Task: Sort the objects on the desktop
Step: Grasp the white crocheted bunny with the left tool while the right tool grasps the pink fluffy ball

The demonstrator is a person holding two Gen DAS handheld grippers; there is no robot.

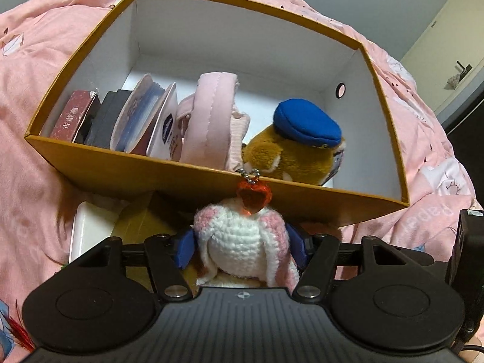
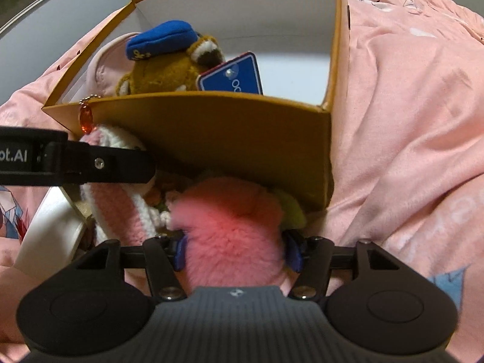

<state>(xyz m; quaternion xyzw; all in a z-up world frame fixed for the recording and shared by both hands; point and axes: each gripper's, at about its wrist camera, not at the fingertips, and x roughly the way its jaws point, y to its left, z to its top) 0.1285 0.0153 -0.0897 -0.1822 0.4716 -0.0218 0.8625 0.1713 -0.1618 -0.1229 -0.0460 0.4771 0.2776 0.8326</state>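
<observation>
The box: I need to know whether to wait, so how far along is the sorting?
Done: the box already holds small cartons, a pink pouch and a capped plush. In hand: the left gripper has a crochet toy between its jaws, the right gripper a pink pom-pom; both are outside the box. Left: putting these two in.

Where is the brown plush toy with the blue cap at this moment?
The brown plush toy lies inside the orange box, against its near wall, between the pink slipper on its left and a blue card.
</observation>
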